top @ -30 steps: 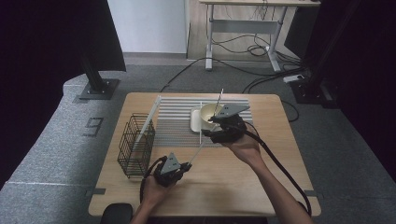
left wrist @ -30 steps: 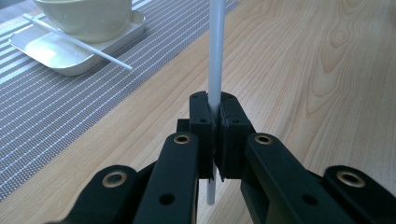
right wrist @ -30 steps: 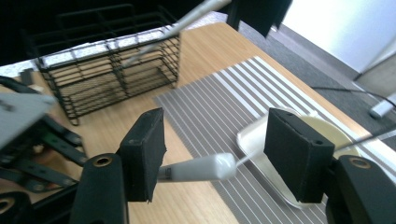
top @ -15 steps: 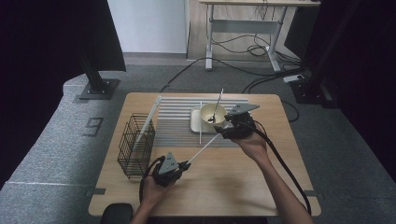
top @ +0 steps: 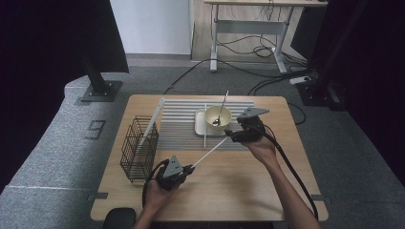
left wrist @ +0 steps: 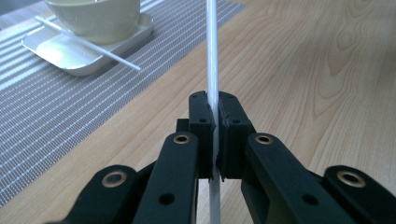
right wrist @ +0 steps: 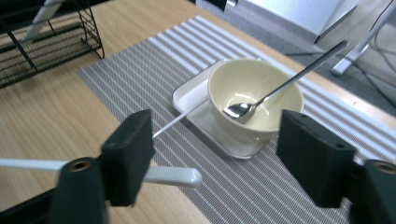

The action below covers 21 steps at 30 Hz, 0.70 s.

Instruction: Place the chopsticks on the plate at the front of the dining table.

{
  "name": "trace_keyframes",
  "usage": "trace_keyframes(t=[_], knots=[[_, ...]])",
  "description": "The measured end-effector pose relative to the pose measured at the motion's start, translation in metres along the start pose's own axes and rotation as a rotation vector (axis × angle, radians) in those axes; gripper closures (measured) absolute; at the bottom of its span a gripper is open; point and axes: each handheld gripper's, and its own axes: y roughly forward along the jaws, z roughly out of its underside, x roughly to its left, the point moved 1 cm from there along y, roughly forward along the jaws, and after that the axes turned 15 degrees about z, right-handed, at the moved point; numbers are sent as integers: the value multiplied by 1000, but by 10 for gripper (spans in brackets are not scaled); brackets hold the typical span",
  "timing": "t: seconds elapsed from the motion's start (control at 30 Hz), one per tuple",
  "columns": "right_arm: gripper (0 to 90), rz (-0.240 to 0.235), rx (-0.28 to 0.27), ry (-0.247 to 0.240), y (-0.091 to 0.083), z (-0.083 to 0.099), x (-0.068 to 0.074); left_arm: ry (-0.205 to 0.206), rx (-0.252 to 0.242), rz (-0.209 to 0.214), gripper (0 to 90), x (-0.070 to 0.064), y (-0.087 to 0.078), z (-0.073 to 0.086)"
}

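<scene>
The white chopstick [top: 208, 153] is clamped between the jaws of my left gripper [top: 189, 168] above the bare table [top: 248, 191]; its free end reaches toward my right gripper [top: 230, 135], whose jaws stand wide apart, gripping nothing; the bowl [right wrist: 254, 100] with spoon [right wrist: 285, 84] sits on a white tray [right wrist: 191, 98] just beyond.

A glossy white plastic chopstick [top: 208, 153], a shiny metal spoon [right wrist: 275, 90], a matt woven placemat [right wrist: 154, 74].
</scene>
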Motion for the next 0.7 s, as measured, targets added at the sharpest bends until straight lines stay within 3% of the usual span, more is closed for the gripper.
trace_keyframes(t=[0.07,0.17,0.23,0.33,0.47,0.7], knots=[[138,12,-9,2,-3,-1,0,-6,8,-4,857,1,1,1],[108,5,-6,0,-9,0,0,-9,13,-7,857,1,1,1],[6,7,3,-9,-12,3,1,-14,14,-10,857,2,1,1],[0,21,3,-41,-19,12,5,-22,12,-15,856,3,0,1],[0,7,2,-33,-27,28,6,-40,7,-16,856,5,-2,1],[0,28,3,-16,-38,55,1,-58,11,-23,856,7,-2,2]])
